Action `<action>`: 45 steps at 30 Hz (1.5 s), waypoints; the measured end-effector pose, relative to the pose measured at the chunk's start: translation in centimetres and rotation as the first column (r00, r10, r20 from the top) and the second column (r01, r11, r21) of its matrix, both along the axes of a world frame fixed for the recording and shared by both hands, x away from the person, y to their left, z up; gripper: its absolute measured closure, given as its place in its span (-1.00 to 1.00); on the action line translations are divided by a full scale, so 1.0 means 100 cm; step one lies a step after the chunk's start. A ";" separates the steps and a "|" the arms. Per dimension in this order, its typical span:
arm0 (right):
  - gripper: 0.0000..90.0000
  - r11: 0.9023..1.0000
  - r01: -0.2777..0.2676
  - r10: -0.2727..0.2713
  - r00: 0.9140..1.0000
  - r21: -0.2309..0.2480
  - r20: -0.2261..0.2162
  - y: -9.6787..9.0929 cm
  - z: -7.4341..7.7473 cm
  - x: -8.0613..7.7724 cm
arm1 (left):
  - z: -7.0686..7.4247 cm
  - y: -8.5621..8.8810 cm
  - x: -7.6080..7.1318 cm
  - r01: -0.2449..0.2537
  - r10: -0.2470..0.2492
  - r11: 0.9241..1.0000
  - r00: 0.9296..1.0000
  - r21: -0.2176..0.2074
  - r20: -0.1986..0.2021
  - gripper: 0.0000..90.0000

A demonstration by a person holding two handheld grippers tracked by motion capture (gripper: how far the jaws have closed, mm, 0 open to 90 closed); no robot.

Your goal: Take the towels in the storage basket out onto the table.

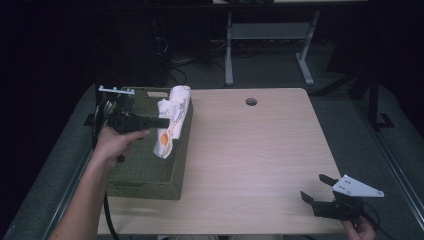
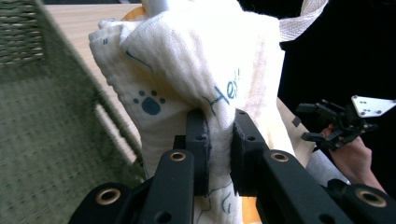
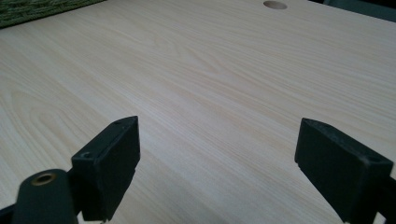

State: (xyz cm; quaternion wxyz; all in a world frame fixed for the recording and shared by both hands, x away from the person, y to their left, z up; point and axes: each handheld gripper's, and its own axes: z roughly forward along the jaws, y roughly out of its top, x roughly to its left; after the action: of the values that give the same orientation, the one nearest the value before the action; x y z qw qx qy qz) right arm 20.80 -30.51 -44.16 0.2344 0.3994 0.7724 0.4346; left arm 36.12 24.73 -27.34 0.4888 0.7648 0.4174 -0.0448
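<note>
Here left gripper point(image 2: 218, 154) jaws pinch white cloth point(image 1: 171, 117) over green basket point(image 1: 145, 175); right gripper point(image 1: 320, 192) jaws apart

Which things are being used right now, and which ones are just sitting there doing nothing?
In use:
- left gripper, shut on the white cloth
- white cloth with a blue paw print, held over the green basket

Just there:
- right gripper, open, holding nothing
- wooden table
- round hole in the table

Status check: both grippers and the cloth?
Left gripper shut on white printed cloth, held over green basket. Right gripper open, idle over bare table. Nothing blocking.
</note>
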 end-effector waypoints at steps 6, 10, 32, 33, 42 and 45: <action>-0.69 1.000 0.007 -0.007 1.000 0.011 0.005 -0.003 0.001 -0.002 | 0.001 -0.015 0.005 0.023 -0.023 1.000 1.000 -0.002 0.001 0.78; -0.69 1.000 0.001 -0.001 1.000 0.014 0.005 -0.003 0.001 -0.002 | 0.000 -0.026 0.007 0.054 -0.054 0.998 0.998 -0.008 0.008 0.78; -0.69 1.000 -0.006 0.005 1.000 0.022 0.009 -0.005 0.002 -0.003 | -0.013 -0.084 0.017 0.137 -0.137 0.991 0.991 -0.014 0.005 0.78; -0.69 1.000 -0.005 0.005 1.000 0.023 0.010 -0.006 0.002 -0.003 | -0.013 -0.084 0.017 0.137 -0.137 0.991 0.991 -0.014 0.005 0.78; -0.69 1.000 -0.002 0.001 1.000 0.023 0.013 -0.007 0.002 -0.002 | -0.025 -0.111 0.021 0.167 -0.167 0.986 0.986 -0.012 -0.004 0.78; -0.69 1.000 -0.007 0.007 1.000 0.024 0.009 -0.006 0.002 -0.001 | -0.027 -0.117 0.023 0.157 -0.157 0.987 0.988 -0.025 0.006 0.78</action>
State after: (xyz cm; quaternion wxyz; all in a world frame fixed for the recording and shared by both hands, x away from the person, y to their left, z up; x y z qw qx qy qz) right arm 20.67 -31.11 -43.93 0.2316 0.3975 0.7673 0.4467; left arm 38.46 13.03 -30.06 0.4945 0.7890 0.3542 -0.0869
